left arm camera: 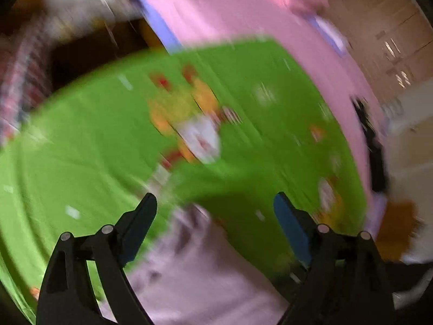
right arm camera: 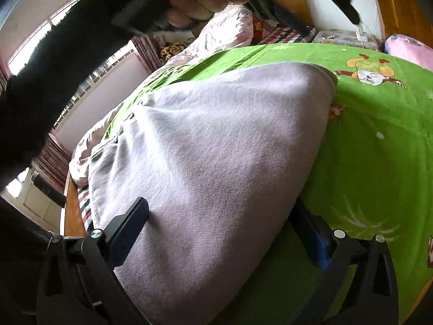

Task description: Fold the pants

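Light grey-lilac pants (right arm camera: 216, 149) lie spread on a green cartoon-print bedsheet (right arm camera: 379, 149). My right gripper (right arm camera: 222, 211) is open, its jaws wide apart over the near part of the pants, the cloth running between and over them. The left wrist view is heavily blurred by motion. My left gripper (left arm camera: 216, 203) is open and empty above the green sheet (left arm camera: 94, 149), with a pale edge of the pants (left arm camera: 203, 270) just below its fingers.
A pink pillow or blanket (left arm camera: 243, 13) lies past the sheet's far edge. A crumpled pink-white quilt (right arm camera: 224, 32) and a window (right arm camera: 40, 40) are at the back left. The other hand and its gripper (right arm camera: 189, 2) hover above the pants. A wooden cabinet (right arm camera: 392, 5) stands at the right.
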Demonstrator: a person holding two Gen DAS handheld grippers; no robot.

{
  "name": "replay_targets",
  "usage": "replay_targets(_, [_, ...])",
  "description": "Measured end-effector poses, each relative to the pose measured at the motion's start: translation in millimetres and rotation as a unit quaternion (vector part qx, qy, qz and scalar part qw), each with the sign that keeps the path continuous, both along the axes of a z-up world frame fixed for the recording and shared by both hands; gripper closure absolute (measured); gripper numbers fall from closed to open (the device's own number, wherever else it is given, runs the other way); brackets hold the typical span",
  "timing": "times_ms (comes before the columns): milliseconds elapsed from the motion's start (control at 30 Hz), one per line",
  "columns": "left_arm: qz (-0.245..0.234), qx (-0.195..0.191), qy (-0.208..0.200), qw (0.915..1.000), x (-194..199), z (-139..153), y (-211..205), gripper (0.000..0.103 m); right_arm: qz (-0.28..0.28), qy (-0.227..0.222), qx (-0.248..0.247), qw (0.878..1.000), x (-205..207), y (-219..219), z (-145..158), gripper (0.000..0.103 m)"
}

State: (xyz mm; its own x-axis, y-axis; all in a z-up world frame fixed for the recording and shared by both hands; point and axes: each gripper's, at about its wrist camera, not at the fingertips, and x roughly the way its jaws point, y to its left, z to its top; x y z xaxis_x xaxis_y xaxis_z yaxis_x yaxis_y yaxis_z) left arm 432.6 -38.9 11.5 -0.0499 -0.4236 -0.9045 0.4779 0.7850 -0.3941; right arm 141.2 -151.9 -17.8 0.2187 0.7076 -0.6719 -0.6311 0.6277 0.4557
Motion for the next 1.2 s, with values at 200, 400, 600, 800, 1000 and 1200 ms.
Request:
replay_targets(200, [-0.065,0.048,0.114,0.9901,16.4,-46.4,-15.7,0.045,-0.003,0.008,0.008,1.0,3.8,-3.8,-1.1,0.004])
replay_targets(400, [-0.104,0.095,0.113,0.9836,3.9,-47.7,-23.8,0.05,-0.006,0.018,0.015,1.0,9.1,-10.4,-4.0,0.004])
replay_targets(600, [-0.105,0.09,0.114,0.9838,-5.0,-37.7,-19.9,0.053,-0.003,0.011,0.013,1.0,7.8,-11.6,-2.5,0.004])
replay_targets(800, [-0.085,0.111,0.069,0.9878,-13.0,-49.5,-28.8,0.089,-0.009,0.008,0.013,1.0,5.4,-11.1,-2.0,0.004])
replay_targets(1000, [-0.064,0.103,-0.025,0.9923,-25.9,-8.3,-23.9,0.097,-0.01,0.006,0.008,1.0,2.1,-8.8,-0.9,0.004])
replay_targets(1200, [-0.051,0.086,-0.056,0.9935,-31.6,-3.2,-22.8,0.097,-0.013,0.005,0.003,1.0,0.8,-6.4,-0.2,0.004])
